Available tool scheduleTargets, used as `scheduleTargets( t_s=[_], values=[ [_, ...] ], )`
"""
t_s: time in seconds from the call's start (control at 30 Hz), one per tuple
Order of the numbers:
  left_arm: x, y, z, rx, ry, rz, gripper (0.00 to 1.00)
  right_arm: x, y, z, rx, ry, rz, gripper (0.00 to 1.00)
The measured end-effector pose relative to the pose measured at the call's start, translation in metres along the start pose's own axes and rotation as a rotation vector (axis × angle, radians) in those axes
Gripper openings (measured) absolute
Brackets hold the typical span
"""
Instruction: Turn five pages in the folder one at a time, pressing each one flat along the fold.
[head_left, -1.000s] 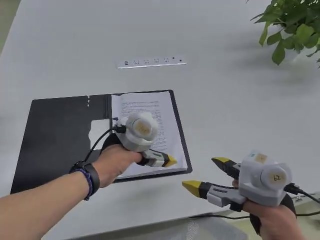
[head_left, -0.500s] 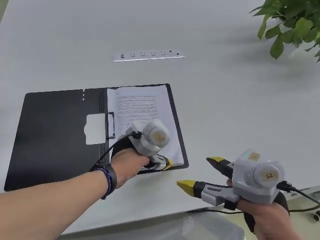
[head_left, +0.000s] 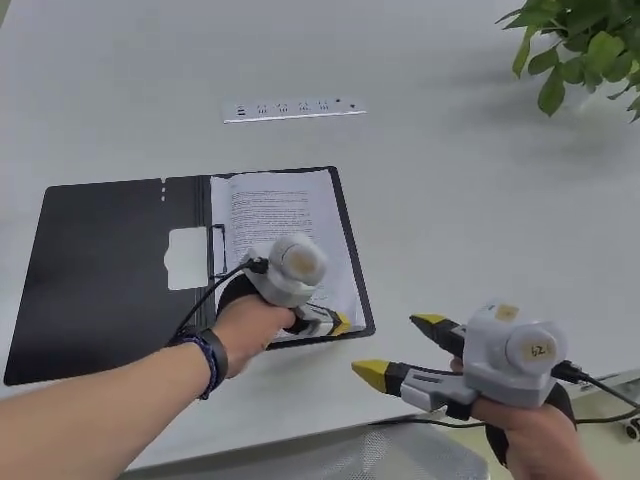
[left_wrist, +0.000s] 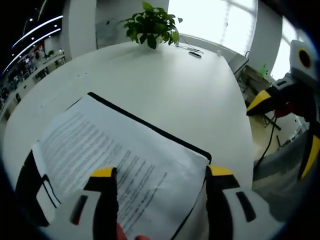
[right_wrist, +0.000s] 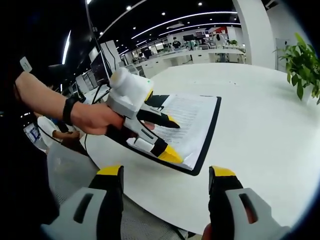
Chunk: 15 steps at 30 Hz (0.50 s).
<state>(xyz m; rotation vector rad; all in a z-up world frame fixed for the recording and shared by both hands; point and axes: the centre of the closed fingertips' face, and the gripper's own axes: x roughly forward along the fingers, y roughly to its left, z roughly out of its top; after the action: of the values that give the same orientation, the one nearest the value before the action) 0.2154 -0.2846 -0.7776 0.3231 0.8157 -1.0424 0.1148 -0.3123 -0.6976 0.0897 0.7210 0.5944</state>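
The white desk (head_left: 450, 200) spans the head view from the top edge down to its near rim at the bottom. On it, left of centre, a black folder (head_left: 90, 260) lies open and flat, its bare inside cover reaching toward the left edge of the frame. A potted plant (head_left: 585, 50) hangs into the upper right corner, well apart from the folder. The stack of printed pages (head_left: 285, 215) sits on the folder's right half, with the fold and a clip along its left side. A white power strip (head_left: 292, 108) lies above the folder, near the top of the frame.

The left tongs (left_wrist: 161, 172) are over the lower right corner of the pages. In the left gripper view their jaws stand wide apart, one on each side of that corner, and close on nothing. Whether a jaw touches the paper cannot be told. The right tongs (head_left: 400, 345) hover in the lower right of the head view, past the desk's near rim. They are also spread wide and empty, and point toward the folder. In the right gripper view the left tongs show at centre left. A dark wristband (head_left: 205, 360) circles the left wrist.
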Motion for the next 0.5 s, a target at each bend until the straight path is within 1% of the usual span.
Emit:
scheduleTargets(
  t_s=[0.03, 0.07, 0.13, 0.17, 0.2, 0.3, 0.4, 0.5],
  values=[
    [0.001, 0.0, -0.001, 0.006, 0.004, 0.006, 0.72, 0.0, 0.0, 0.0, -0.001, 0.002, 0.001, 0.68],
    [0.002, 0.002, -0.003, 0.025, 0.014, 0.024, 0.71, 0.0, 0.001, 0.0, -0.002, 0.003, 0.002, 0.68],
    [0.003, 0.006, -0.006, 0.079, 0.026, 0.06, 0.67, 0.0, 0.001, 0.0, -0.001, 0.004, 0.003, 0.68],
    [0.003, 0.004, -0.006, 0.079, 0.025, 0.055, 0.67, 0.0, 0.0, 0.0, 0.0, 0.002, 0.002, 0.68],
    [0.003, 0.004, -0.006, 0.068, 0.019, 0.054, 0.67, 0.0, 0.0, 0.0, 0.002, 0.001, 0.001, 0.68],
    [0.002, 0.006, -0.006, 0.069, 0.012, 0.048, 0.66, -0.001, -0.002, 0.001, 0.005, -0.001, -0.001, 0.68],
    [0.0, 0.008, -0.005, 0.057, 0.001, 0.045, 0.63, 0.002, -0.005, 0.001, 0.003, 0.003, 0.003, 0.67],
    [-0.001, 0.013, -0.004, 0.03, -0.014, 0.043, 0.59, 0.006, -0.007, 0.003, -0.005, 0.008, 0.008, 0.67]
  ],
)
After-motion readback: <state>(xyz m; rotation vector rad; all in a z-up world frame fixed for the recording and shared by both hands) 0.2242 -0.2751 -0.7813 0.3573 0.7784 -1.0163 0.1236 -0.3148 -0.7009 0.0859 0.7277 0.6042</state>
